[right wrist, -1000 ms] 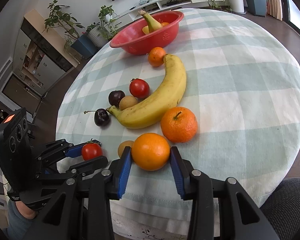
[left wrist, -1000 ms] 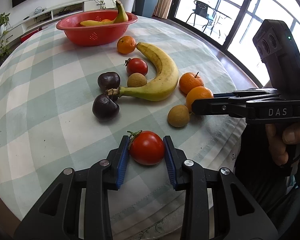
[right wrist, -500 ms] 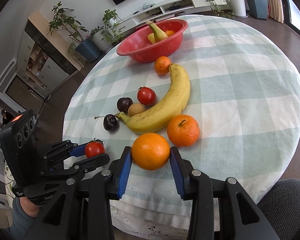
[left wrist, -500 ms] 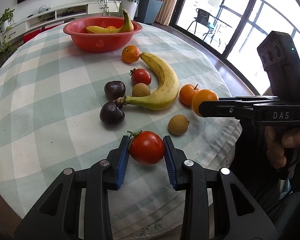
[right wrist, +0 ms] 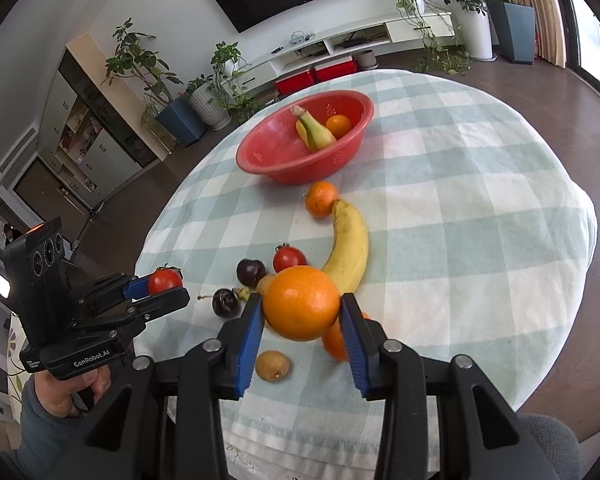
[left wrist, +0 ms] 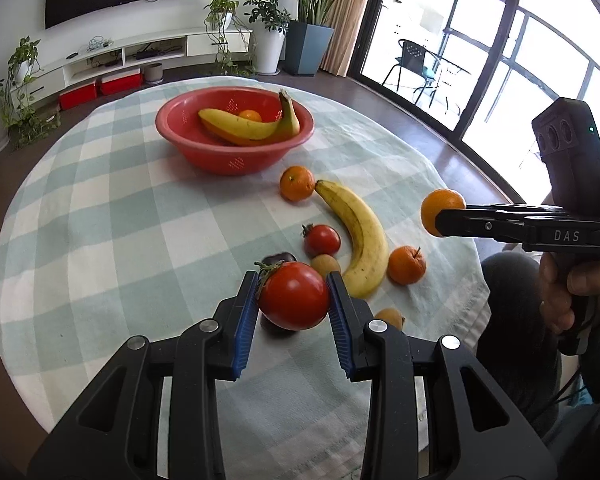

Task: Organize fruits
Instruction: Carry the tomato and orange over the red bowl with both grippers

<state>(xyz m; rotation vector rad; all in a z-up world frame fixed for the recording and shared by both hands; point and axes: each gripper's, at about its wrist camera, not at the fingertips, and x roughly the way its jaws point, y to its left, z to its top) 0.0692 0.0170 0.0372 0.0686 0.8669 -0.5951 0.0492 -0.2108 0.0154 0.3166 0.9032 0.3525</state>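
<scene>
My left gripper point(left wrist: 293, 300) is shut on a red tomato point(left wrist: 294, 301) and holds it above the checked tablecloth. My right gripper point(right wrist: 302, 306) is shut on an orange point(right wrist: 301, 302), also lifted off the cloth; the same orange point(left wrist: 440, 207) shows at the right in the left wrist view. A red bowl point(left wrist: 236, 154) at the far side holds a banana point(left wrist: 244, 126) and an orange fruit. On the cloth lie a long banana point(left wrist: 360, 236), a second tomato point(left wrist: 321, 240), two tangerines point(left wrist: 297, 183), dark plums point(right wrist: 251, 272) and small brown fruits point(right wrist: 272, 365).
The round table point(right wrist: 480, 240) drops off close to me and at the right. A person's hand point(left wrist: 572, 292) grips the right tool. Behind the table stand a low white TV shelf point(left wrist: 140, 56), potted plants point(left wrist: 266, 32) and glass doors.
Both grippers have risen with their fruit, the tomato and the orange leaving the cloth. The bowl and the loose fruit now sit lower and farther off in both views.
</scene>
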